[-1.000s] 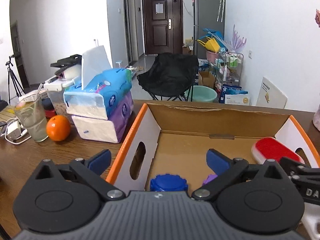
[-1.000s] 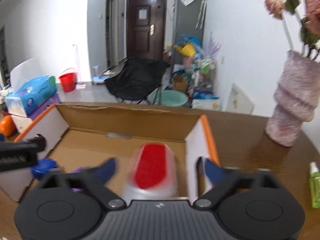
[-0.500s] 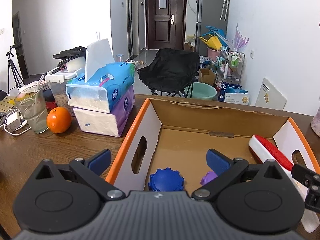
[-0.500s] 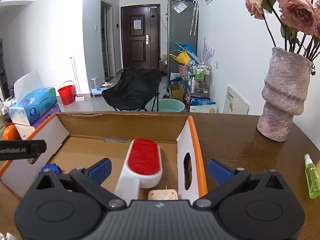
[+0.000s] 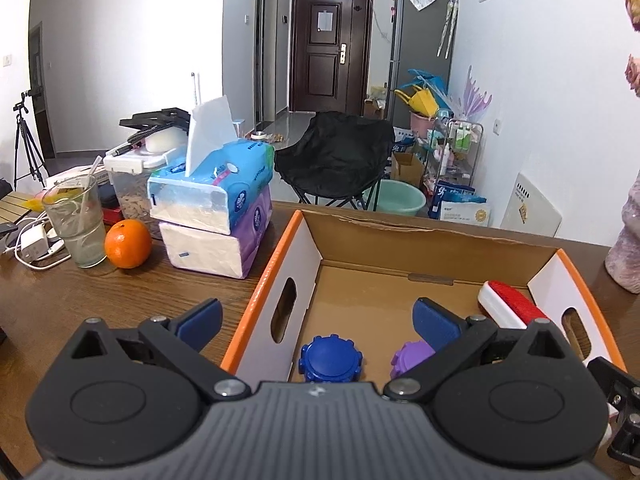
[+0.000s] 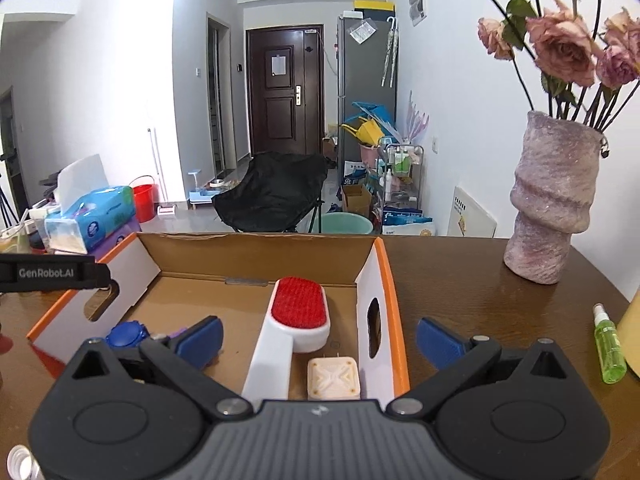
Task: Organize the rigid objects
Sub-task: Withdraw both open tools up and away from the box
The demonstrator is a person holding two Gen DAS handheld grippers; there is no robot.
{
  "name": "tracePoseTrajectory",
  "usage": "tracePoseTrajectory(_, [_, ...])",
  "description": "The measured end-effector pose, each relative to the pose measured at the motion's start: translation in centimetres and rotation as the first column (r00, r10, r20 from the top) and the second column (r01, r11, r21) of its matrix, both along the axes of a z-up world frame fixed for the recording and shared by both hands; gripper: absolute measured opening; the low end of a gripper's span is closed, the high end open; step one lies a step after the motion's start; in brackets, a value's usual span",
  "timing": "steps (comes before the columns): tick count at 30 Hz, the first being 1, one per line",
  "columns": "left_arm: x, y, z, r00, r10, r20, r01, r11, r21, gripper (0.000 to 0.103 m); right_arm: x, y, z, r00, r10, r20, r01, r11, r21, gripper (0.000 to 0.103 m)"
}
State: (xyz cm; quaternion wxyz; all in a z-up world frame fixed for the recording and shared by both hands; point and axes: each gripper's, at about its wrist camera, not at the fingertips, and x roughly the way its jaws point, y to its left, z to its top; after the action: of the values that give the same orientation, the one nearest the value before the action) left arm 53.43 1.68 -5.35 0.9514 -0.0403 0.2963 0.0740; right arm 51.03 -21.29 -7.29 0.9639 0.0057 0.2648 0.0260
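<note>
An open cardboard box [image 5: 404, 240] [image 6: 256, 246] with orange-edged white end walls sits on the wooden table. Inside lie a white brush with a red pad [image 6: 298, 308] [image 5: 512, 306], a blue gear-shaped lid [image 5: 331, 362] [image 6: 126, 334], a purple piece [image 5: 410, 358] and a cream square block [image 6: 333, 378]. My right gripper [image 6: 318, 338] stands open above the box's near edge, with the brush handle and the box's right wall between its blue fingers, apparently untouched. My left gripper [image 5: 316, 322] is open, straddling the box's left wall, holding nothing.
Stacked tissue packs [image 5: 216, 208], an orange [image 5: 128, 243] and a glass with a straw [image 5: 78, 226] stand left of the box. A pink vase with dried roses [image 6: 554, 204] and a green spray bottle [image 6: 608, 350] are on the right. A white bottle cap [image 6: 18, 460] lies near.
The brush was between the right gripper's fingers and blurred a second ago; it now lies still in the box. The right gripper has opened wide and risen. The left gripper has lifted slightly.
</note>
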Motion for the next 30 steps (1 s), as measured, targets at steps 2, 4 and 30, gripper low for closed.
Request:
tracePoseTrajectory(2, [-0.6,0.1,0.2,1.0,0.0,0.003,0.0,1.0,0.001,0.103,-0.7,-0.1,0.1,1.0,-0.002,0.006,0.002,1.0,0.01,0.103])
tracePoseTrajectory(4, [-1.4,0.3,0.3,1.0,0.002,0.003,-0.002,1.0,0.003,0.103,-1.4,-0.1,0.2,1.0,-0.002,0.004,0.002,1.0,0.018,0.103])
tracePoseTrajectory(30, [-15.8,1.6,1.8,0.999,-0.022,0.046,0.022,1.0,-0.014,0.103,-13.1,0.5,0.7,0.999,0.037,0.007,-0.037,0.998,0.048,0.103])
